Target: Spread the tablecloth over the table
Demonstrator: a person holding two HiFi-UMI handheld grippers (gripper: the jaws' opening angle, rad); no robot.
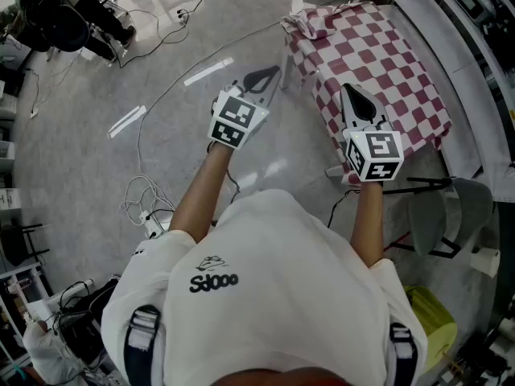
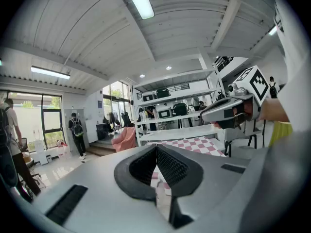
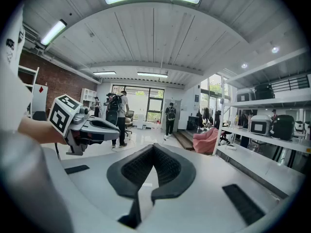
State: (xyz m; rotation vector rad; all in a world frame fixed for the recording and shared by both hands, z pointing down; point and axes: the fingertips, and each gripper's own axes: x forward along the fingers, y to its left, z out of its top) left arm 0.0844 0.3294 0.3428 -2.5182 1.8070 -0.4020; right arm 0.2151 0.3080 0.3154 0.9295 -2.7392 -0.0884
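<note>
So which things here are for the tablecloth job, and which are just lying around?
For the job:
checked tablecloth
left gripper, shut and empty
right gripper, shut and empty

Just lying about:
floor cables
grey chair
yellow bin

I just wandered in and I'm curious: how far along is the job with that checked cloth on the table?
Mostly done, it seems: the checked cloth lies across the top and hangs down the sides. Nothing is in hand: the left gripper and right gripper both have their jaws shut and empty, off the cloth. Left to do: the far corner looks bunched up and probably needs smoothing.
</note>
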